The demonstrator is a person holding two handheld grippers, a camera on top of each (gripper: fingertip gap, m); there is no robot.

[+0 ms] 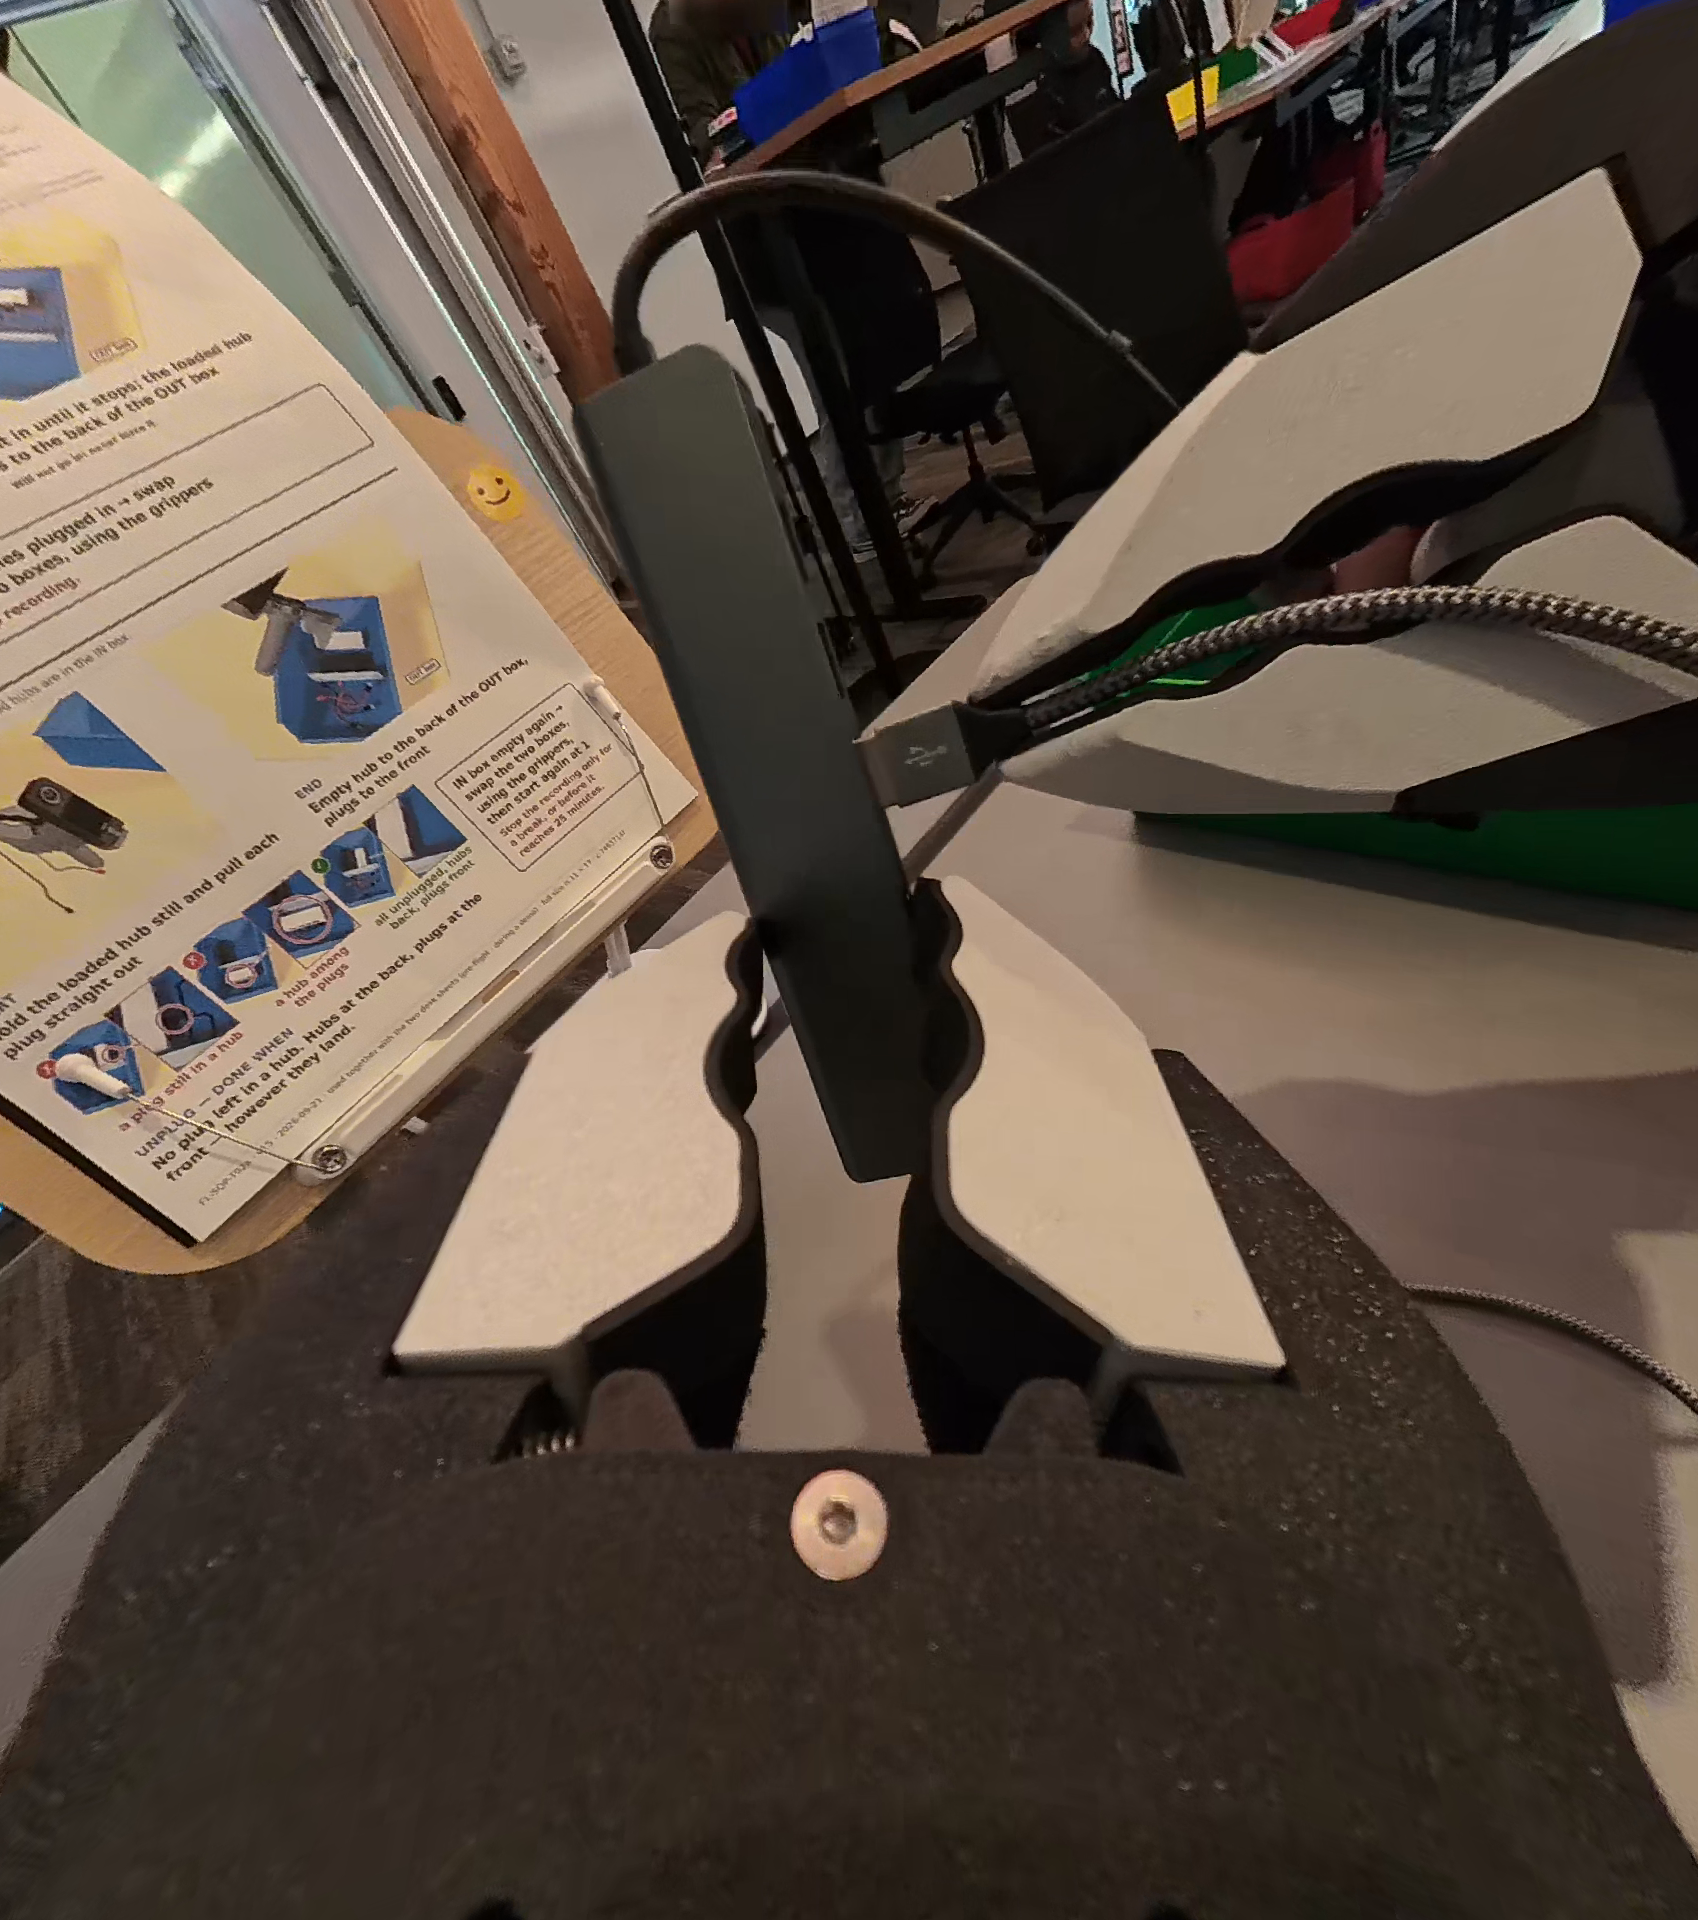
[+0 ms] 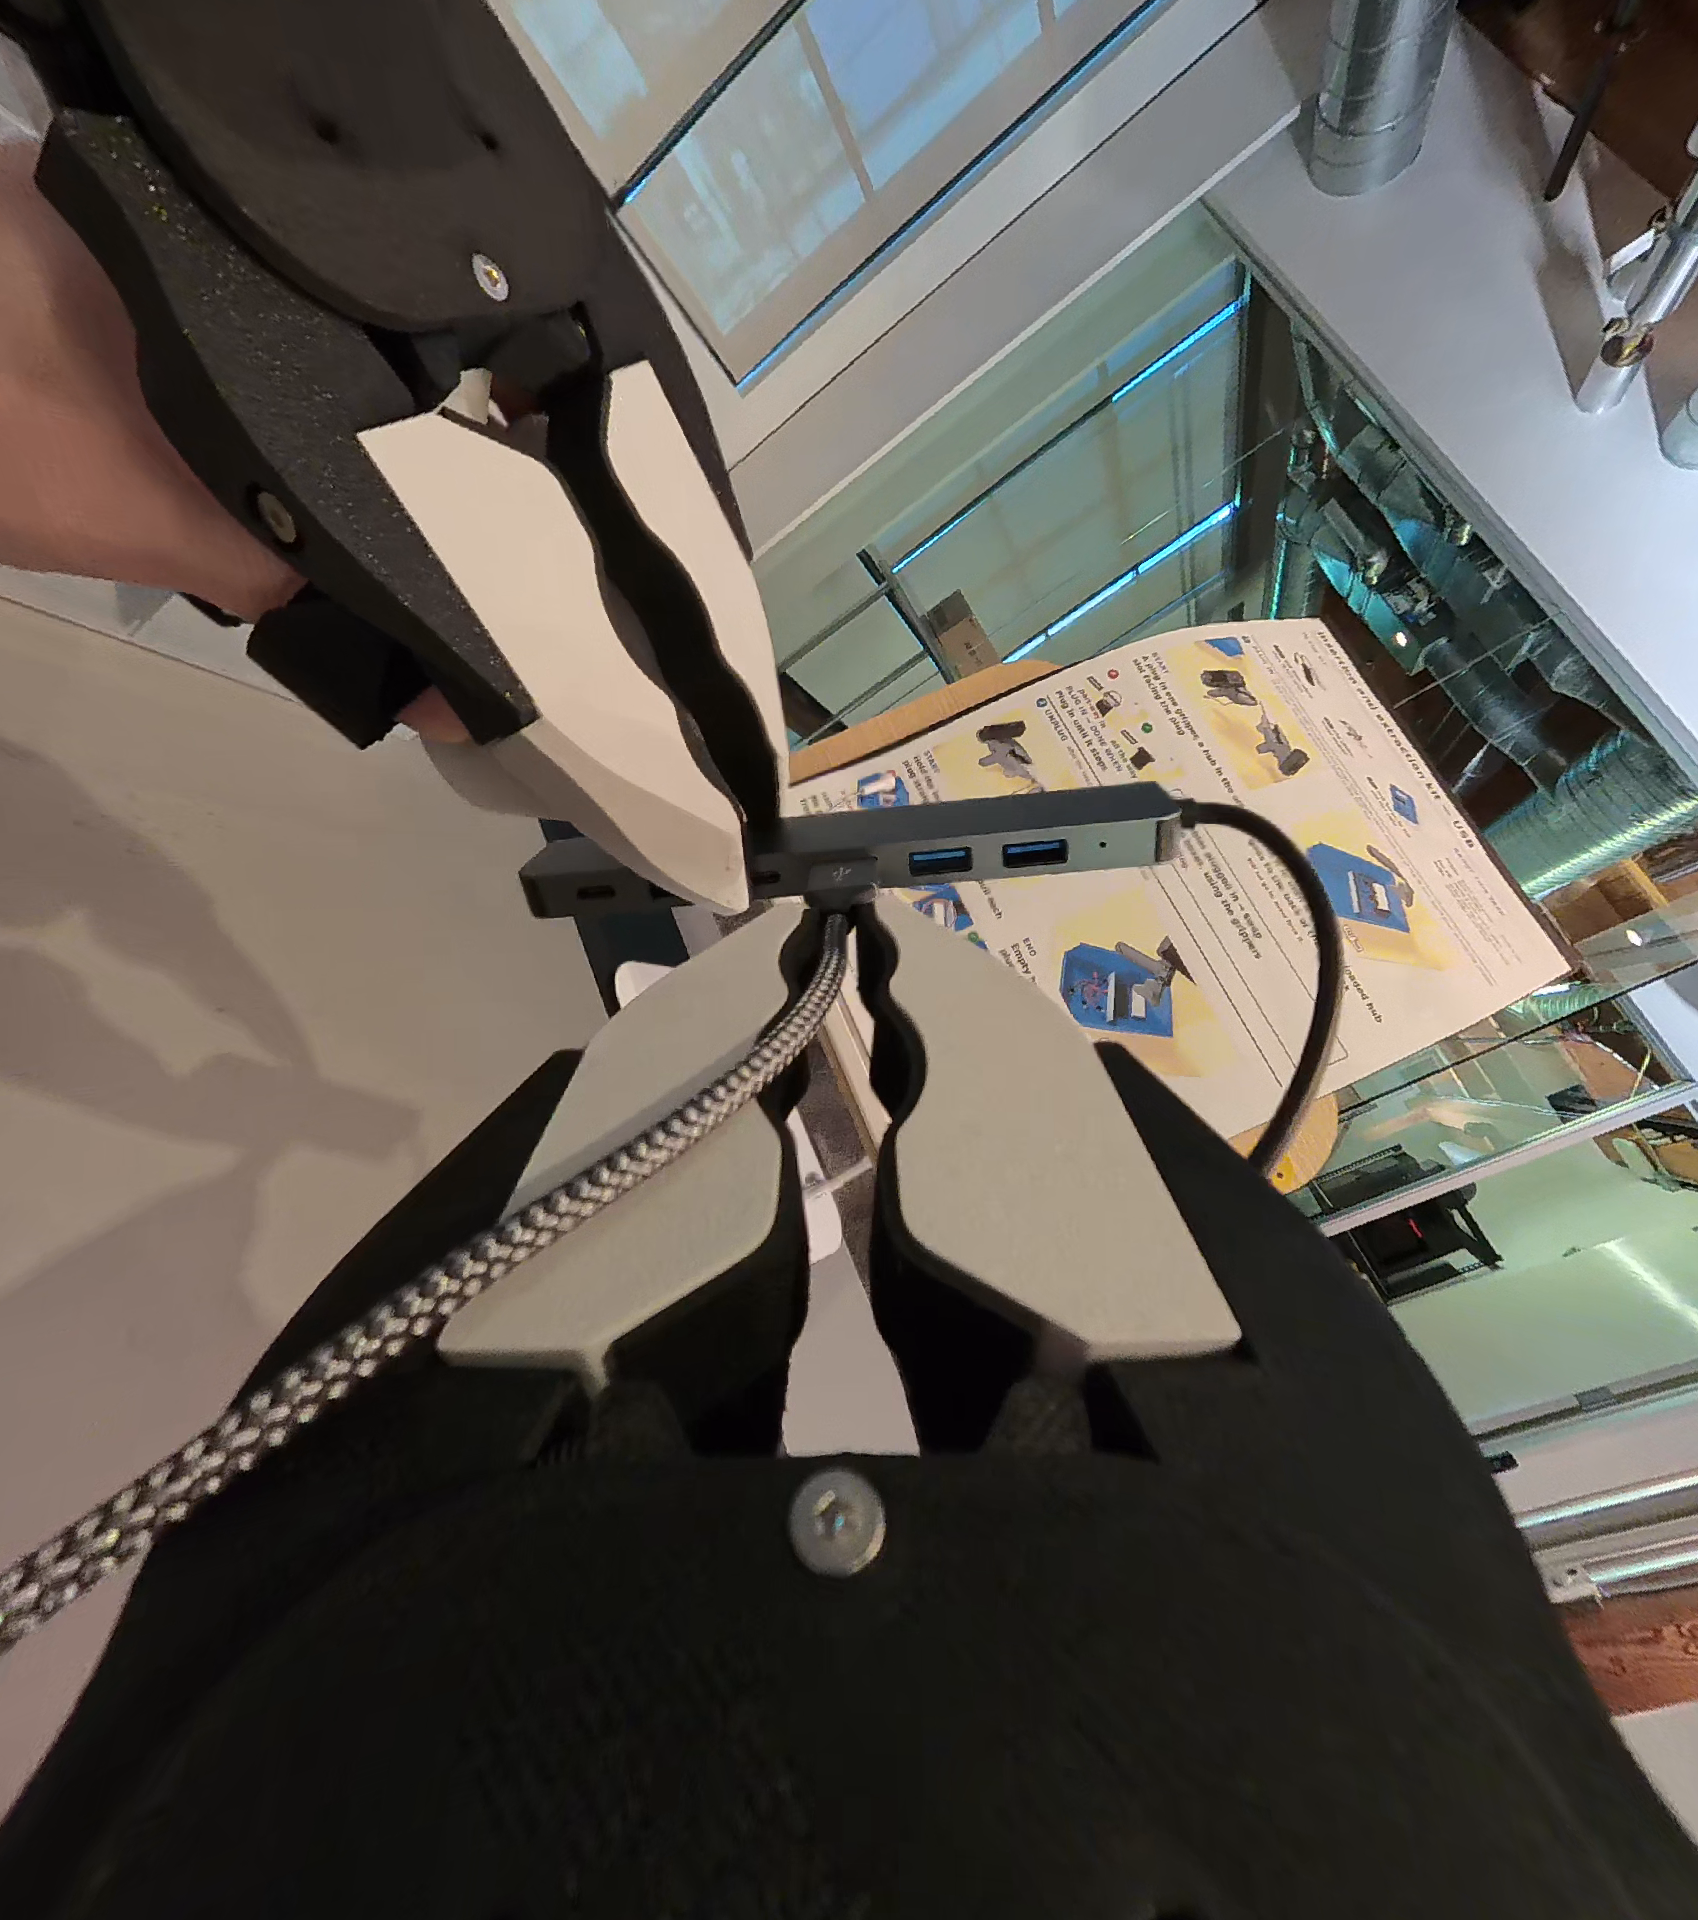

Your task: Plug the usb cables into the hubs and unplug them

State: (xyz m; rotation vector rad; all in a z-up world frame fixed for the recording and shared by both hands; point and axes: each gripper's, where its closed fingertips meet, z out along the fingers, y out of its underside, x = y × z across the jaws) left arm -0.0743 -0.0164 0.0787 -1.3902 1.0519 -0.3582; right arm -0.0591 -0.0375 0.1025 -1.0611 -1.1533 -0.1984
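Left view: hub (image 1: 772,769) held upright, long axis 12–6 o'clock, lower end clamped in left tool (image 1: 840,997) above surface (image 1: 1344,1039). Right tool (image 1: 938,769) enters from 3 o'clock, closed on plug (image 1: 912,764) of braided cable (image 1: 1447,613); plug tip at hub's side edge.

Both tools (image 1: 840,935) (image 2: 840,920) apparently clamped.

Slim dark grey USB hub (image 1: 772,727) standing upright above the tabletop, its own black cable (image 1: 886,223) arching from the top end, braided grey USB cable (image 2: 471,1236) meeting its port side, plug (image 1: 918,767) sitting at a port, two blue ports (image 2: 990,858) lying open beside it.
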